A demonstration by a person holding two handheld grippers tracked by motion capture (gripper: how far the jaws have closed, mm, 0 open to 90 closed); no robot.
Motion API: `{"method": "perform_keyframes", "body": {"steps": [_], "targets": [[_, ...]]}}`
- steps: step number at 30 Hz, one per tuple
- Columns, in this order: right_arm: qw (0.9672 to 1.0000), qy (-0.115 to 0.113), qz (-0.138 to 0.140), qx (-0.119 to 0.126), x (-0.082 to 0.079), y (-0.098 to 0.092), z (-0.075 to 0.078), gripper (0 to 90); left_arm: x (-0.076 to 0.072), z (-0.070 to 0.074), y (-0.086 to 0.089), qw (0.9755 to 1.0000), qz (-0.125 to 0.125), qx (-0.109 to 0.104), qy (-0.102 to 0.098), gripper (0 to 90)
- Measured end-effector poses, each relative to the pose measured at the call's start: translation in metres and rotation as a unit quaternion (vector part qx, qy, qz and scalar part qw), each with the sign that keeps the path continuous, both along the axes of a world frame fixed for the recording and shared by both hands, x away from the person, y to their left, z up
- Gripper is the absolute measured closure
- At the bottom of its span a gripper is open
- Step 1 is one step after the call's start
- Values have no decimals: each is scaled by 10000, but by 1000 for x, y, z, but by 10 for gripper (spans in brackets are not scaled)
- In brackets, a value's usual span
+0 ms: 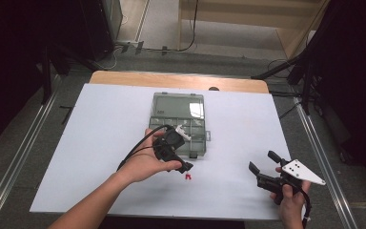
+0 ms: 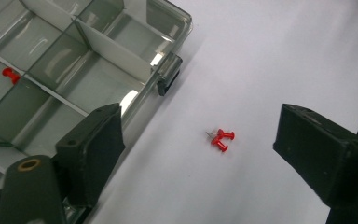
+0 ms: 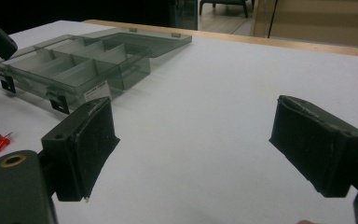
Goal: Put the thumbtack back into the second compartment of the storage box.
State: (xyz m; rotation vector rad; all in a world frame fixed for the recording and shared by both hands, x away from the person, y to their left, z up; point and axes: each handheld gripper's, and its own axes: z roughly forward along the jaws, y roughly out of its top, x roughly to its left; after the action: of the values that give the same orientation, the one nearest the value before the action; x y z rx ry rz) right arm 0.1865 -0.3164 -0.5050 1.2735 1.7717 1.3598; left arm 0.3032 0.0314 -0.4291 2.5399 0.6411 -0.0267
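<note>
1. Red pushpins (image 2: 222, 139), two of them lying touching each other, sit on the bare white desk (image 1: 105, 143) just below the near edge of the clear compartment box (image 1: 190, 102) in the high view, a little below the centre of that frame.

2. In the left tool view the pair lies between the two black jaws and further out along their line, right of centre in the frame, so the left tool (image 1: 181, 160) already points at it and has only to go forward and down.

3. Left tool state: jaws spread, with nothing between the pads; the pins lie on the desk beyond the pads, untouched.

4. The pins' long axes run roughly from upper right to lower left in the left tool view, one metal point showing toward the left. My judgement: the jaws would close across the plastic heads rather than along the points.

5. Nearer hand: the left, plainly. The right tool (image 1: 263, 168) rests at the lower right of the high view, well apart from the pins, jaws spread and empty.

6. One more red pin (image 2: 10, 74) already lies in a compartment at the left of the left tool view, which suggests the box is where the pair is meant to go.
</note>
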Motion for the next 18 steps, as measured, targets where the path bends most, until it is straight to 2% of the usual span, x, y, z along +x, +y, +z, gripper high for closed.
{"method": "perform_keyframes", "body": {"steps": [1,4,7,11,18], "targets": [[10000,-3,0,-3,0,0,0,142,-1,-1,0,10000,23,8,-6,170],[10000,-9,6,-1,0,0,0,142,-5,-4,-1,9996,118,205,-131,219],[10000,-4,7,-12,0,0,0,142,-9,-8,-2,9997,156,160,-73,288],[10000,-2,3,-17,0,1,0,142,-14,-15,-3,9997,111,208,-58,357],[10000,5,5,-5,0,1,0,142,-18,-26,-6,9993,193,314,-19,423]]}}
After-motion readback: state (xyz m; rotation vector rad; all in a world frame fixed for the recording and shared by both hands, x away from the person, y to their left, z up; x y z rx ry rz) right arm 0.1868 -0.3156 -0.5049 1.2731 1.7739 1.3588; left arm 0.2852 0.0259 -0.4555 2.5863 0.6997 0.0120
